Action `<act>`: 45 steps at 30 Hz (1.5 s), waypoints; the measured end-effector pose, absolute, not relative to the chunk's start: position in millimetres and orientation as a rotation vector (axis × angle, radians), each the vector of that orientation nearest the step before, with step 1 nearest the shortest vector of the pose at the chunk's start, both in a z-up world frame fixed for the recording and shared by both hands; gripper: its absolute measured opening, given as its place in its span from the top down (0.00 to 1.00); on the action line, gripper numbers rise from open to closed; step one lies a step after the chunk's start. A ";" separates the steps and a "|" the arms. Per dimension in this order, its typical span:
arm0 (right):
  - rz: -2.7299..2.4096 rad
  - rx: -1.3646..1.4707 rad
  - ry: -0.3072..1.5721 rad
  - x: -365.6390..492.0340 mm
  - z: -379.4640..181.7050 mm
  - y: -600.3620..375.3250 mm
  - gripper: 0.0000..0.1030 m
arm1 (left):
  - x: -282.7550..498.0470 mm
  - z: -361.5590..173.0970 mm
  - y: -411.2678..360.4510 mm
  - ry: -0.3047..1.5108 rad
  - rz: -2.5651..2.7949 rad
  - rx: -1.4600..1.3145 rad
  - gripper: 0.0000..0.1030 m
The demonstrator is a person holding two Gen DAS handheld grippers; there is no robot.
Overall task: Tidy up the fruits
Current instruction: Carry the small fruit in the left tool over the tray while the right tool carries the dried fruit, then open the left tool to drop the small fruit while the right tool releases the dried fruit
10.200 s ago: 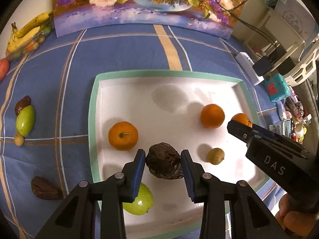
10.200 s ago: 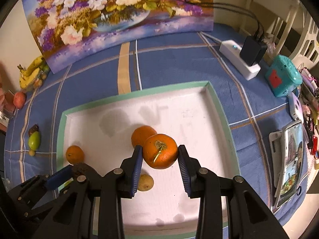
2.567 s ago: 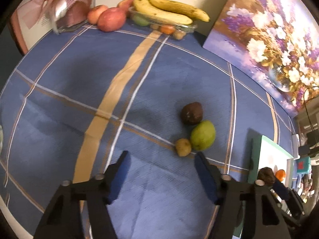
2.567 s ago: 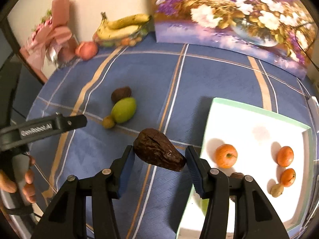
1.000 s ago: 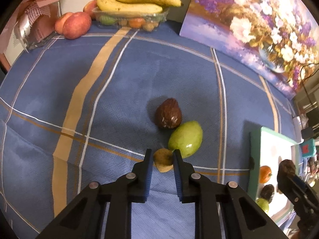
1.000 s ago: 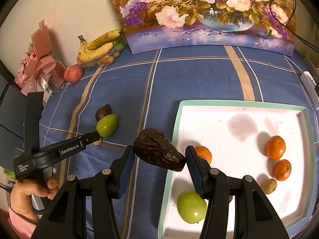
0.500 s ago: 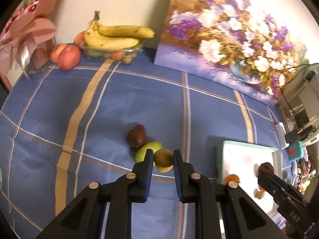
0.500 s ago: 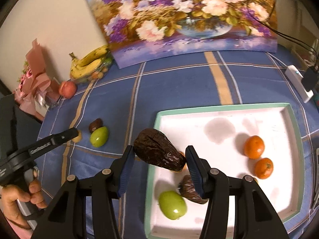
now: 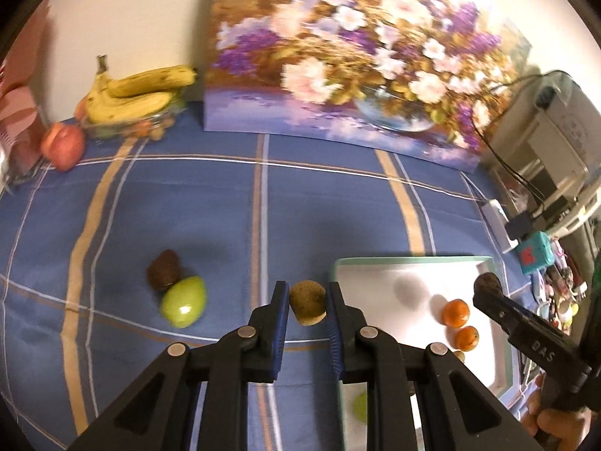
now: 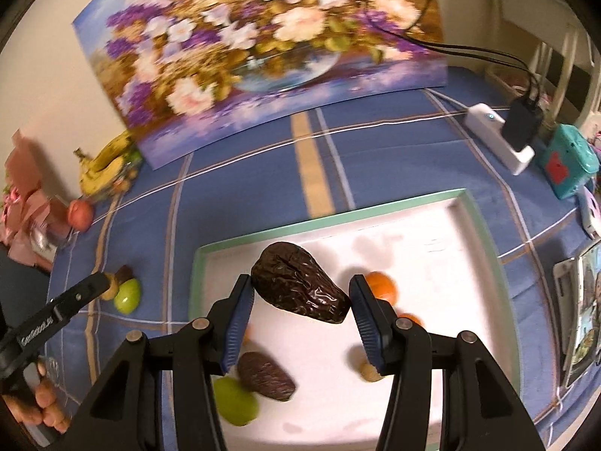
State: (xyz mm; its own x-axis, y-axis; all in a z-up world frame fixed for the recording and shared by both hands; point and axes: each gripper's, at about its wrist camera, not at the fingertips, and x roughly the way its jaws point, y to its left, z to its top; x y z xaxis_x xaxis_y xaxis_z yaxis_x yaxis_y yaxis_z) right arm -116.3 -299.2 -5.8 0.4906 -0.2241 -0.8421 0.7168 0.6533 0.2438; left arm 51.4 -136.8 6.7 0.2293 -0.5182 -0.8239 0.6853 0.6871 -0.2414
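My left gripper [image 9: 307,306] is shut on a small brown kiwi [image 9: 307,307] and holds it above the blue cloth, just left of the white tray [image 9: 375,263]. A green mango [image 9: 184,301] and a dark avocado [image 9: 163,269] lie on the cloth to its left. My right gripper [image 10: 300,298] is shut on a wrinkled dark avocado [image 10: 298,289] over the tray [image 10: 488,233]. The tray holds two oranges [image 10: 381,286], a green mango [image 10: 236,402], another dark avocado [image 10: 265,376] and a small kiwi [image 10: 370,372].
A flower painting [image 9: 357,67] leans on the back wall. Bananas [image 9: 139,94] and a peach [image 9: 63,144] sit at the back left. A white power strip [image 10: 499,137], a teal box [image 10: 567,161] and a phone [image 10: 580,300] lie right of the tray.
My left gripper has carried the kiwi right, away from the mango and avocado, up to the tray's left edge. My right gripper has moved farther over the tray with the avocado.
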 end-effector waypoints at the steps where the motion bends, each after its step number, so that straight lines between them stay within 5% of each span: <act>1: -0.629 0.639 0.881 -118.3 -6.1 -303.0 0.47 | 48.8 6.6 -141.6 1.049 -0.842 0.194 0.80; 45: -0.729 0.659 1.024 -106.6 -83.3 -366.9 0.48 | 22.6 -68.9 -230.6 1.182 -0.924 0.368 0.79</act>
